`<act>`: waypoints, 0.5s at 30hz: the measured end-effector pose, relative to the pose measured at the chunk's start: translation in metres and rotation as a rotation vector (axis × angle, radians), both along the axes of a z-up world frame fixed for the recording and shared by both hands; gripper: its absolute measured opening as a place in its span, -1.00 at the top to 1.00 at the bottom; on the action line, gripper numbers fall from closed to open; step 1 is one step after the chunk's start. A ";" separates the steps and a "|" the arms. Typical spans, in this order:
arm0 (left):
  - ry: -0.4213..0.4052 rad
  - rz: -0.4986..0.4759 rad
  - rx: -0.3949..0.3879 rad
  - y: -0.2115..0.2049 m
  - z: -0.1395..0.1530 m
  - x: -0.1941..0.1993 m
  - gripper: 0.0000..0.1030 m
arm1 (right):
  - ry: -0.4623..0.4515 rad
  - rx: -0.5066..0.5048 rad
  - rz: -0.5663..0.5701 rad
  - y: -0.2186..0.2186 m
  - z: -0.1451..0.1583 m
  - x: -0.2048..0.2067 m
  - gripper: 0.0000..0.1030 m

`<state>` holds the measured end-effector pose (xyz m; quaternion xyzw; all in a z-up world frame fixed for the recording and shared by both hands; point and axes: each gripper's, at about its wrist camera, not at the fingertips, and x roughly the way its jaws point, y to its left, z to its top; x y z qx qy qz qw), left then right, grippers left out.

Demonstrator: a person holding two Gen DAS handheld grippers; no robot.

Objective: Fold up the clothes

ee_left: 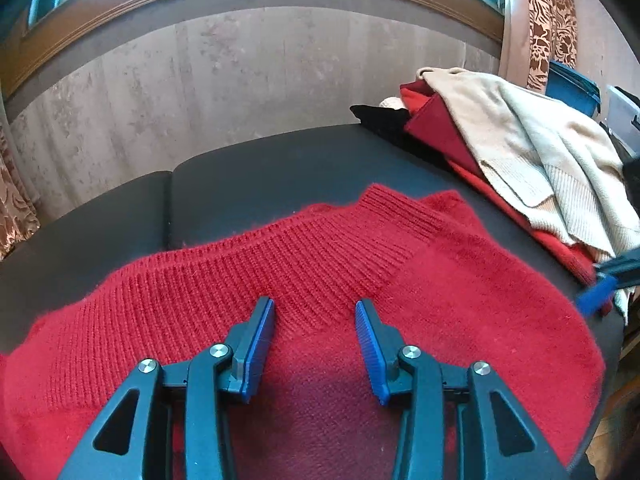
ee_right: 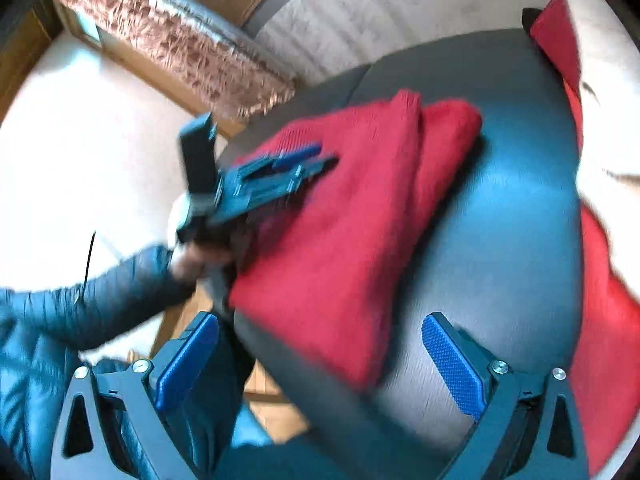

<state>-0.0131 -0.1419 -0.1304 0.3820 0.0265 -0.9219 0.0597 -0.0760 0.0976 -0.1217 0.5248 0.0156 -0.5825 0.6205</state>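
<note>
Left wrist view shows the red sweater lying folded on the dark padded table, its ribbed band toward the far side. The left gripper hovers just over it, fingers partly apart with nothing between them. In the right wrist view, the right gripper stands wide, empty, at the table's near edge beside the sweater's near corner.

The fuzzy knit looks slippery on that smooth top; a careless nudge could likely slide it or spring the fold open. At the far right, a pile of clothes crowds the table, leaving little room and risking a snag.
</note>
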 end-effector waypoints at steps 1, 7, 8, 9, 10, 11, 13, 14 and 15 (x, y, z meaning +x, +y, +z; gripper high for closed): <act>0.001 0.000 0.006 -0.001 0.000 0.000 0.18 | 0.000 -0.016 -0.021 -0.006 -0.001 -0.007 -1.00; 0.009 -0.003 0.042 -0.006 0.000 0.001 0.18 | -0.113 -0.137 0.001 -0.052 -0.014 -0.013 -1.00; 0.010 -0.003 0.046 -0.006 0.000 0.001 0.18 | -0.179 -0.142 0.063 -0.060 -0.017 -0.007 -1.00; 0.011 -0.004 0.050 -0.007 0.000 0.001 0.18 | -0.236 -0.136 0.130 -0.066 -0.021 0.000 -1.00; 0.012 -0.005 0.053 -0.007 0.000 0.001 0.18 | -0.252 -0.084 0.212 -0.067 -0.023 0.013 -1.00; 0.013 -0.007 0.062 -0.008 -0.001 0.001 0.18 | -0.267 -0.033 0.294 -0.068 -0.025 0.026 -1.00; 0.014 -0.009 0.080 -0.011 -0.001 0.001 0.18 | -0.270 0.057 0.422 -0.063 -0.025 0.048 -1.00; 0.015 -0.011 0.081 -0.011 -0.001 0.001 0.17 | -0.262 0.097 0.466 -0.059 -0.024 0.056 -1.00; 0.015 -0.012 0.081 -0.010 -0.001 0.001 0.17 | -0.252 0.133 0.471 -0.054 -0.022 0.058 -1.00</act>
